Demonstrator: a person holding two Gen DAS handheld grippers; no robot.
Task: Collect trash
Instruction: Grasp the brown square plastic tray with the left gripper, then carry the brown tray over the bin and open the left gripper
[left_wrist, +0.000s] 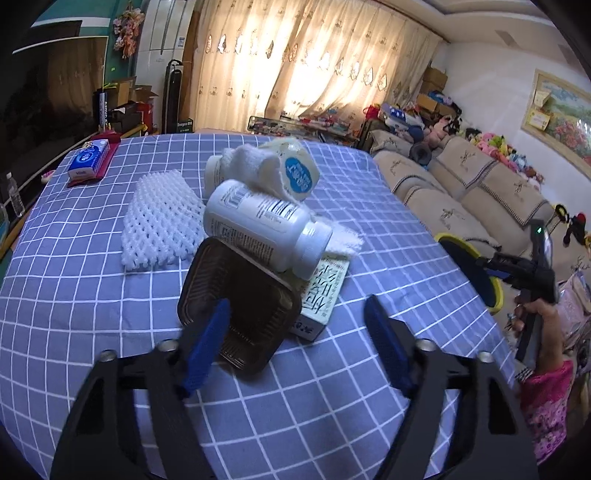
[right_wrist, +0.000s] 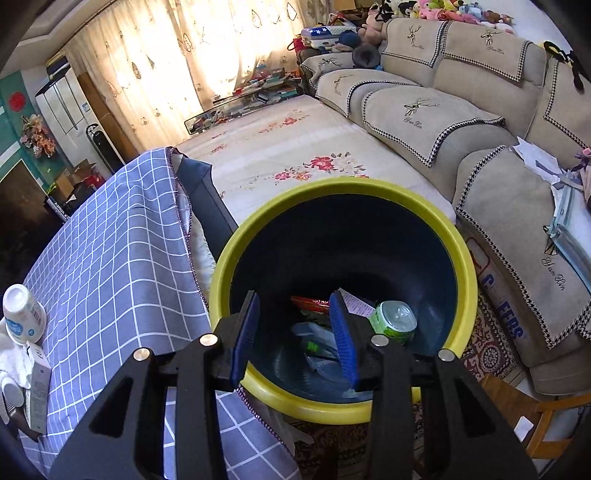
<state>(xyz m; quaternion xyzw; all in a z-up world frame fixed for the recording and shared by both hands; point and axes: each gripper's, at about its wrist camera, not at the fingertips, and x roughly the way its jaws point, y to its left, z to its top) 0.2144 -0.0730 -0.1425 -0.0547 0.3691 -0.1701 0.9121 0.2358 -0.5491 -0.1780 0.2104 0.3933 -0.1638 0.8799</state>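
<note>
Left gripper (left_wrist: 295, 339) over the blue checked tablecloth (left_wrist: 74, 295), jaws spread, nothing pinched; its left pad (left_wrist: 207, 347) sits in front of the dark brown tray (left_wrist: 240, 302), whether it touches cannot be told, while the right pad stands clear of it over bare cloth. Trash pile on the table: tray tilted, at 12 o'clock of the gripper; white pill bottle (left_wrist: 262, 225) lying on its side across the tray's far rim and on a green-printed carton (left_wrist: 325, 291) at 1 o'clock; white foam net (left_wrist: 159, 225) at 11 o'clock; a second bottle with a blue label (left_wrist: 295, 173) wrapped in white cloth, behind. Tissue pack (left_wrist: 88, 158) far at 10 o'clock. Right gripper (right_wrist: 295, 332) above the yellow-rimmed bin (right_wrist: 236, 236), jaws parted, empty. In the bin: green can (right_wrist: 395, 319) at 2 o'clock of the jaws, red wrapper (right_wrist: 310, 303), bluish plastic (right_wrist: 314, 332). Bin stands just beside the table edge.
</note>
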